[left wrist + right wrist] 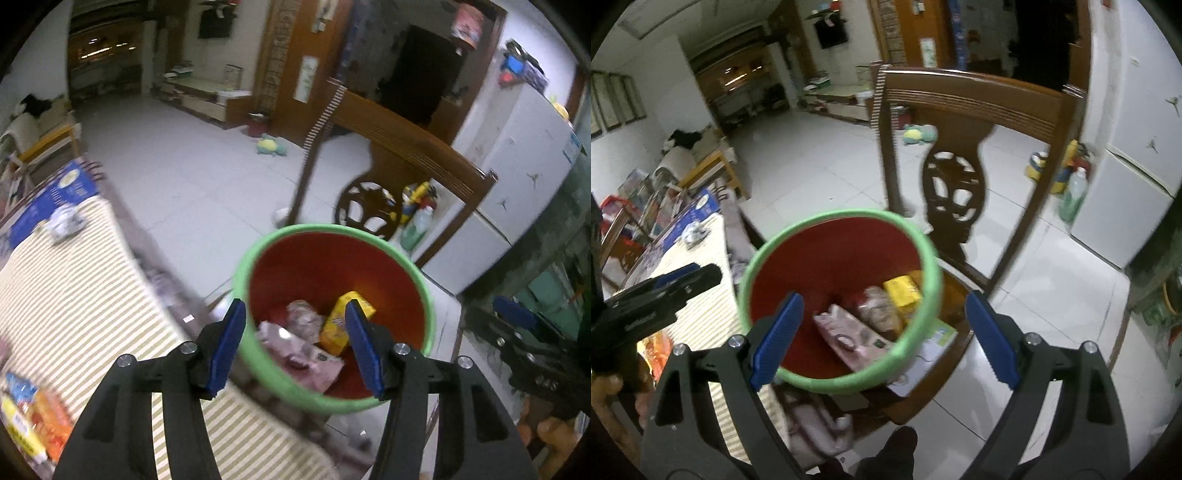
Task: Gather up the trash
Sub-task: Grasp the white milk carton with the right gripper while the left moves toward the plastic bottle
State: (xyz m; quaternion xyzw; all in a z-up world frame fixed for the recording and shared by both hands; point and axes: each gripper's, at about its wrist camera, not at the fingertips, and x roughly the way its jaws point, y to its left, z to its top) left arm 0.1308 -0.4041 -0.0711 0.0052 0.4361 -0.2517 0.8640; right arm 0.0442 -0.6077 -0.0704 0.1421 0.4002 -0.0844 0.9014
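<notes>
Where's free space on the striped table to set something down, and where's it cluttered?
Free: the middle of the striped tablecloth, between the crumpled white wad at the far end and the snack packets at the near corner. Crowded: that near corner, and the far end with the blue box. The green-rimmed bin beside the table already holds wrappers.
</notes>
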